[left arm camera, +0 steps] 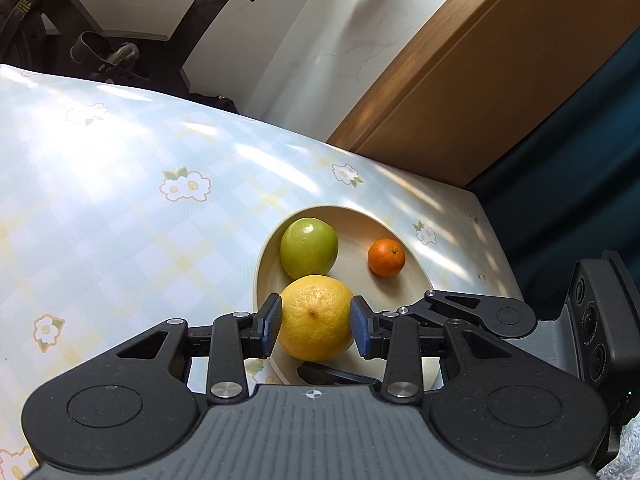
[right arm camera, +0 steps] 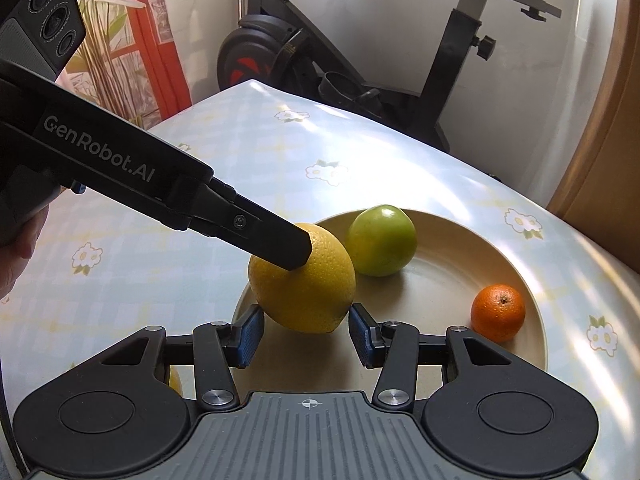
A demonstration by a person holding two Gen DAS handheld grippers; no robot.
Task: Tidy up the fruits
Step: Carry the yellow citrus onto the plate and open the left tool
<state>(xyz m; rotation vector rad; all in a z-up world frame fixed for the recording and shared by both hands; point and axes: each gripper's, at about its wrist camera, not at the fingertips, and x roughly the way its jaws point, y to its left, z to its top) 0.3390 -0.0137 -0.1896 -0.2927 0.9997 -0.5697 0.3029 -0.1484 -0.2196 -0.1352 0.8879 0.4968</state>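
Your left gripper (left arm camera: pixel 316 326) is clamped on the lemon (left arm camera: pixel 316 318); the right gripper (right arm camera: pixel 306 334) stands apart, empty. Set the lemon gently on the plate (right arm camera: pixel 440 280), clear of the apple (right arm camera: pixel 380 240).

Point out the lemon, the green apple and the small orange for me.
lemon (left arm camera: pixel 316 316): left wrist view, middle of its rind between the fingers.
green apple (right arm camera: pixel 380 240): right wrist view, centre of its near side.
orange (right arm camera: pixel 498 312): right wrist view, middle of its skin.

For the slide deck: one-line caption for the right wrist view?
Left gripper clamps a lemon over the plate; apple and tangerine already in it.
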